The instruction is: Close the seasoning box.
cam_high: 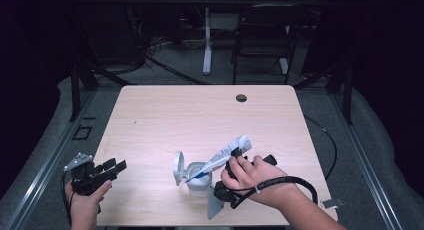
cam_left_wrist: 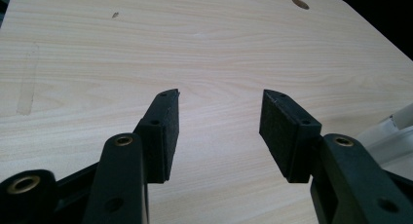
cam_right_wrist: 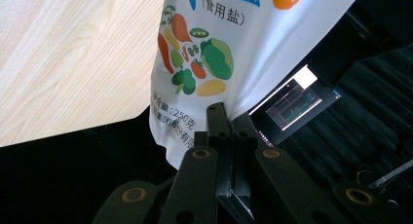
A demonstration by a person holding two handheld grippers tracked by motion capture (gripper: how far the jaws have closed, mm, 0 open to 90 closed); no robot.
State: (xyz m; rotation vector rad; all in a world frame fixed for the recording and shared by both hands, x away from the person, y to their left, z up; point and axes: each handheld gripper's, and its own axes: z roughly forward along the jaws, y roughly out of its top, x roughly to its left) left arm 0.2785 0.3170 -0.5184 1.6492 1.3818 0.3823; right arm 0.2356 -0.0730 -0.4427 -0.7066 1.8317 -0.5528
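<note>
The right tool [cam_high: 239, 157] clamped a salt bag [cam_high: 223, 160], tipped over the open jar [cam_high: 198, 178]: pouring, probably. Next, likely steeper tilting. The left tool [cam_high: 114, 168] rested, jaws apart, on the desk [cam_high: 200, 115].
</note>
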